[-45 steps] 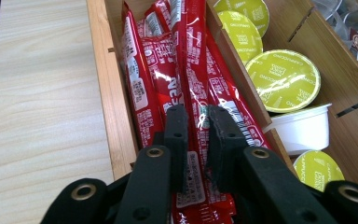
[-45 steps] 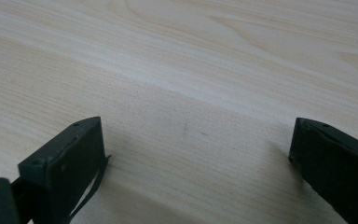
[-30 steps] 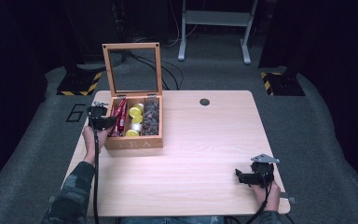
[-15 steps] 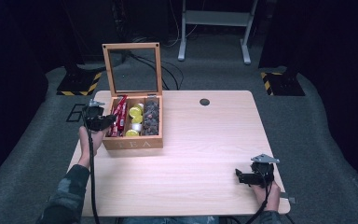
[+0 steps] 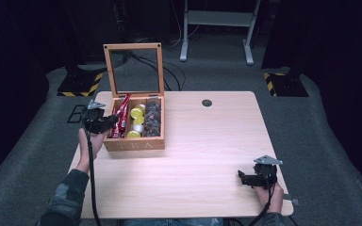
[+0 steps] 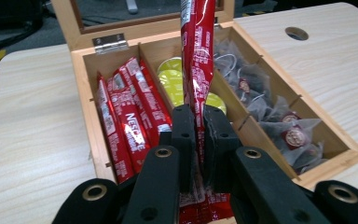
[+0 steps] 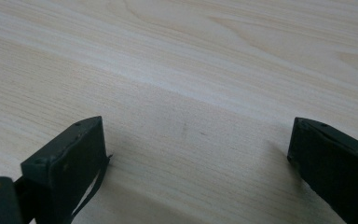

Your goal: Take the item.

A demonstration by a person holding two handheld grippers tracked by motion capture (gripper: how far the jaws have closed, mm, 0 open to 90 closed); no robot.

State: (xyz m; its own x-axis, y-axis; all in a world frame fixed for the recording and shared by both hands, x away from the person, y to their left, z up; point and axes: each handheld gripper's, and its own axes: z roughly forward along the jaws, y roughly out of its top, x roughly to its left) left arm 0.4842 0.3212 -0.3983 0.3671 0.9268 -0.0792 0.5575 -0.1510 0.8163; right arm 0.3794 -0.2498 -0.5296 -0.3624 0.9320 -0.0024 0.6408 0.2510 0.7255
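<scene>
High view: the left tongs (image 5: 104, 123) sit at the left edge of the open box (image 5: 134, 143), which stands on the tabletop (image 5: 207, 150) with its lid upright. A red stick (image 5: 121, 113) reaches from them over the left compartment. The right tongs (image 5: 250, 179) rest low near the tabletop's right front corner, well apart from the box. Judging from this, one stick is grasped but not yet carried clear; setting it down somewhere is left.

Left gripper view: the left tongs (image 6: 199, 135) are clamped on the stick (image 6: 196, 51), a long, glossy red sachet with white print, standing up above the box (image 6: 98, 149). More sticks (image 6: 130, 121) lie in the left compartment, yellow-green pods (image 6: 175, 79) in the middle, tea bags (image 6: 279, 121) on the right.

Right gripper view: the right tongs (image 7: 196, 154) stand wide apart over bare tabletop (image 7: 191, 70), holding nothing.
</scene>
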